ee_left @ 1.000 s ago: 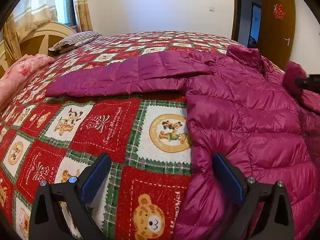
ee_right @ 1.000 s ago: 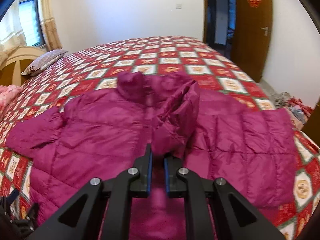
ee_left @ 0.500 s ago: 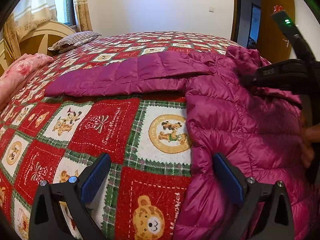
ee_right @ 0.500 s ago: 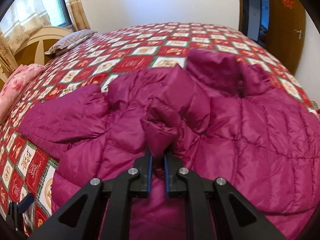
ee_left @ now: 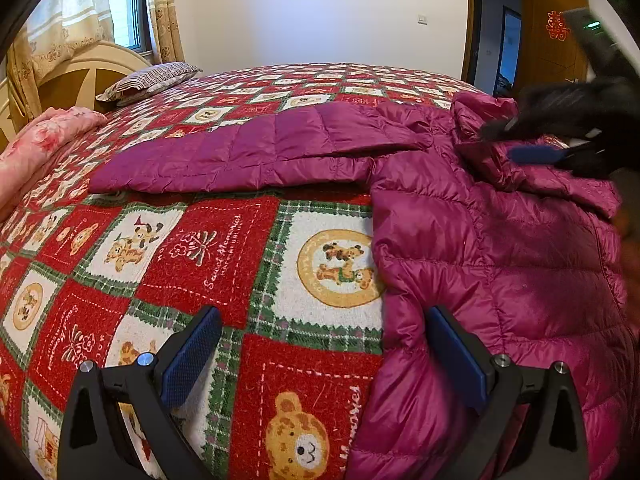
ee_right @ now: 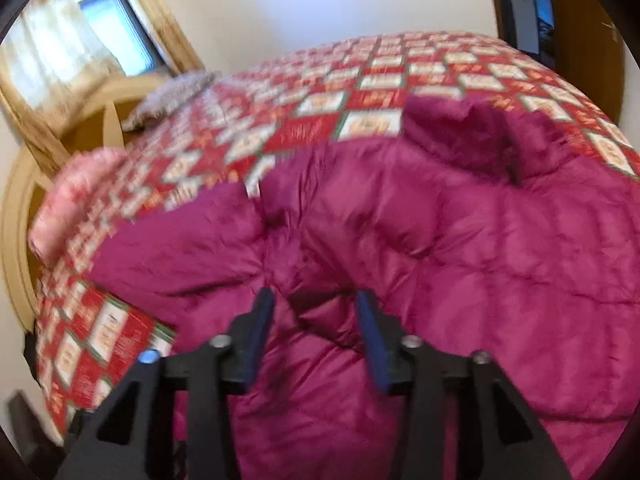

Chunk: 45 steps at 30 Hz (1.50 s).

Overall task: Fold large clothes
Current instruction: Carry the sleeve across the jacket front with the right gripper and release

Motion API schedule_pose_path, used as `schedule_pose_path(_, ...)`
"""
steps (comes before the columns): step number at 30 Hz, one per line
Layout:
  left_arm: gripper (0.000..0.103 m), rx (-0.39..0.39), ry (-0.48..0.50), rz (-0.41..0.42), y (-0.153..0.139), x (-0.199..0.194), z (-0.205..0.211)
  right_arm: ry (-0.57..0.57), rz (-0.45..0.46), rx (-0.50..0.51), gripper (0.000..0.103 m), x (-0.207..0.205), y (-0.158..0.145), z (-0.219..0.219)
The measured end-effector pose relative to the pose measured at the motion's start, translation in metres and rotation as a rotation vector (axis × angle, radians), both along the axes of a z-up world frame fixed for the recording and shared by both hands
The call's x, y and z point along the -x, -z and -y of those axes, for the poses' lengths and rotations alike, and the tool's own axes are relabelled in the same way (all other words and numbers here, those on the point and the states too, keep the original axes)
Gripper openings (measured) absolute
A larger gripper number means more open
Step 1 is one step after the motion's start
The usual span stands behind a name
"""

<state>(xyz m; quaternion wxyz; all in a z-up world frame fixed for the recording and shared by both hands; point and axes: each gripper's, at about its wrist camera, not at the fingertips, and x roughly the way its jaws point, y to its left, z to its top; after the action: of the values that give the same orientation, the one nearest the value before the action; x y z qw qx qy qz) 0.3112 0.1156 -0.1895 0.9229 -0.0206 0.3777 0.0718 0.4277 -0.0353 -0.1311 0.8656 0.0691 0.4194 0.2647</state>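
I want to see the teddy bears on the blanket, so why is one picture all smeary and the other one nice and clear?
Right wrist view: motion blur smears the bedspread and jacket. Left wrist view: sharp, with the bears clear; only the right gripper is blurred.

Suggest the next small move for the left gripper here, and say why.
Probably close the left gripper on the jacket edge beside its right finger. Its jaws stand wide open over the bedspread; the left sleeve lies spread out, unfolded. The right gripper, jaws just opened, pinches nothing, so its fold looks done.
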Motion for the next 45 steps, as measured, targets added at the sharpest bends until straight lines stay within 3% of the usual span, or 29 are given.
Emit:
schedule_pose_path(3,0.102,0.0,0.0,0.0,0.0,0.0,0.0,0.054,0.069,-0.006,0.054,0.009,-0.02,0.025)
schedule_pose_path(5,0.102,0.0,0.0,0.001,0.0,0.0,0.0,0.112,0.102,0.099,0.052,0.009,-0.02,0.03)
schedule_pose_path(6,0.102,0.001,0.0,0.001,0.0,0.0,0.0,0.134,0.108,0.154,0.047,0.008,-0.017,0.029)
schedule_pose_path(7,0.102,0.002,0.0,0.0,0.0,0.0,0.0,0.149,0.109,0.19,0.042,0.006,-0.012,0.029)
schedule_pose_path(9,0.102,0.001,0.0,0.0,0.0,0.0,0.0,0.18,0.101,0.234,0.042,0.003,0.0,0.029)
schedule_pose_path(17,0.102,0.001,0.0,0.001,0.0,0.0,0.001,0.202,0.074,0.284,0.042,-0.013,0.032,0.019)
schedule_pose_path(26,0.102,-0.001,0.0,-0.001,0.0,0.001,0.001,0.217,0.112,0.365,0.043,-0.009,0.041,0.011)
schedule_pose_path(35,0.102,0.011,-0.003,-0.076,-0.006,-0.007,-0.002,0.219,0.113,0.353,0.045,-0.009,0.041,0.013)
schedule_pose_path(40,0.102,-0.086,0.002,-0.123,-0.02,-0.007,0.001,0.21,0.1,0.346,0.049,-0.01,0.04,0.013)
schedule_pose_path(43,0.102,-0.139,-0.02,-0.046,-0.048,0.002,-0.009,0.2,0.1,0.311,0.053,-0.006,0.034,0.017)
schedule_pose_path(44,0.102,-0.127,-0.026,-0.02,-0.058,0.003,-0.017,0.206,0.114,0.292,0.055,-0.001,0.027,0.021)
schedule_pose_path(45,0.102,-0.089,-0.036,0.01,-0.07,0.001,-0.032,0.211,0.133,0.274,0.064,0.004,0.02,0.023)
